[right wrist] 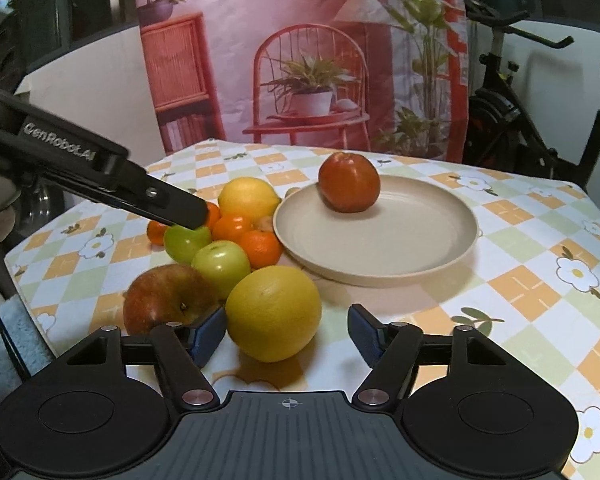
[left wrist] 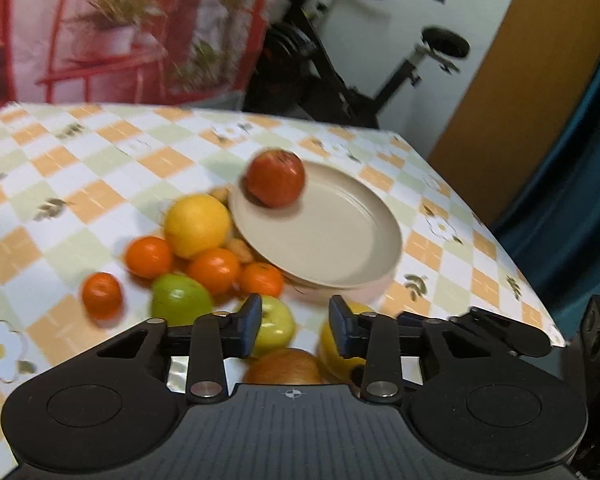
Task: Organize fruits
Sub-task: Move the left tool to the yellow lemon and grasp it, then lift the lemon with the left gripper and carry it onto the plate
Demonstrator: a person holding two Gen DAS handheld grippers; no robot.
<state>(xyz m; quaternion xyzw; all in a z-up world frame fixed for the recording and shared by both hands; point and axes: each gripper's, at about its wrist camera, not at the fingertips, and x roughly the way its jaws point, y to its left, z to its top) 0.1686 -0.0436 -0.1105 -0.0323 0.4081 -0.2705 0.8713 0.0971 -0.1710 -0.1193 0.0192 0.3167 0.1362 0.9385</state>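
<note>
- Left wrist view: the left tongs (left wrist: 294, 328) hang over the fruit pile on the bench (left wrist: 100, 184), their jaws a narrow gap apart with nothing clamped; bare cloth shows between them. A green apple (left wrist: 274, 326) lies just behind the left finger, on the near-left side of the beige plate (left wrist: 340, 240). A red apple (left wrist: 275, 178) sits on the plate's far-left rim. A yellow orange (left wrist: 198, 226), several mandarins (left wrist: 216, 270) and a second green apple (left wrist: 178, 300) crowd the plate's left edge.
- Right wrist view: the right tongs (right wrist: 287, 334) stand about half open, gripping nothing; a large yellow orange (right wrist: 273, 312) sits between the fingers, nearer the left one, near-left of the plate (right wrist: 376, 240). A bruised red apple (right wrist: 166, 300) lies farther from the plate, beside that orange. The left tongs (right wrist: 192, 214) reach in over the far green apple (right wrist: 186, 242).
</note>
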